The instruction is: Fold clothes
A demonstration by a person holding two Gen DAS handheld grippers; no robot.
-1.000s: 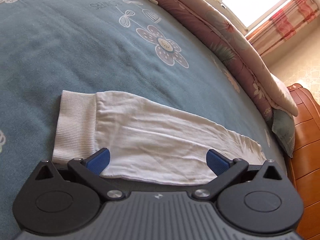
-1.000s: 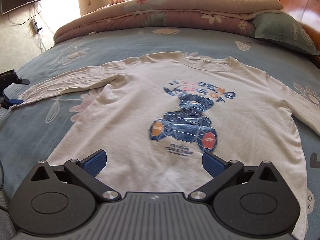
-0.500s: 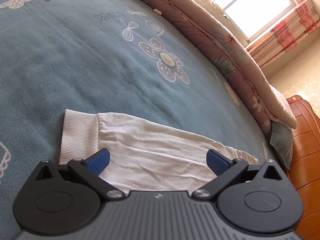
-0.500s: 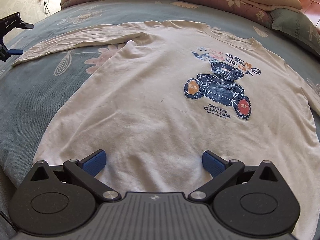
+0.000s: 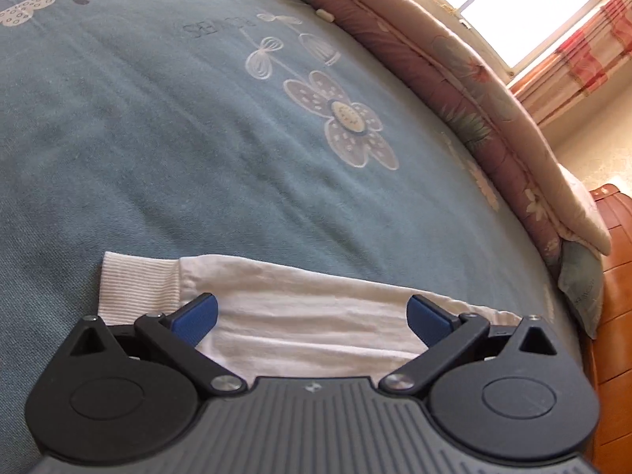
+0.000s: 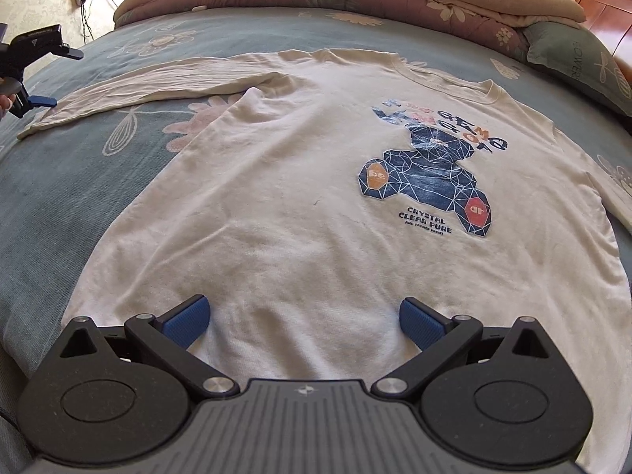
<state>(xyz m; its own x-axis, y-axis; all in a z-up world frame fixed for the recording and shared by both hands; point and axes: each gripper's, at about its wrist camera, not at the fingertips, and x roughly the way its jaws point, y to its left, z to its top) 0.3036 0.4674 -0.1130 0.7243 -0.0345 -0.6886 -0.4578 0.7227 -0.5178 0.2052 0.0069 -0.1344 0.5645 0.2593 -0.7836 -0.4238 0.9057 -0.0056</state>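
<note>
Hovering low, left gripper point(image 5: 312, 318) over sleeve point(image 5: 300, 316) near cuff point(image 5: 138, 288); fingers wide apart, holding nothing.

Right view: shirt point(image 6: 316, 205) flat on bed point(image 6: 79, 166), print up, sleeve stretched away from print toward left gripper point(image 6: 37, 75). Right gripper point(image 6: 304, 324) above hem, fingers wide apart, empty.

Judgement: sleeve fold in hand; next calls for closing on sleeve by cuff.

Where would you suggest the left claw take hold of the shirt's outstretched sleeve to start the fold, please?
Probably just behind the ribbed cuff of the sleeve, coming straight down from above. The sleeve lies flat and spread on the blue bedspread, and the open left claw already straddles it there, so closing should pinch both layers. The cuff's thicker knit would likely give a firmer hold than the thin fabric.
</note>
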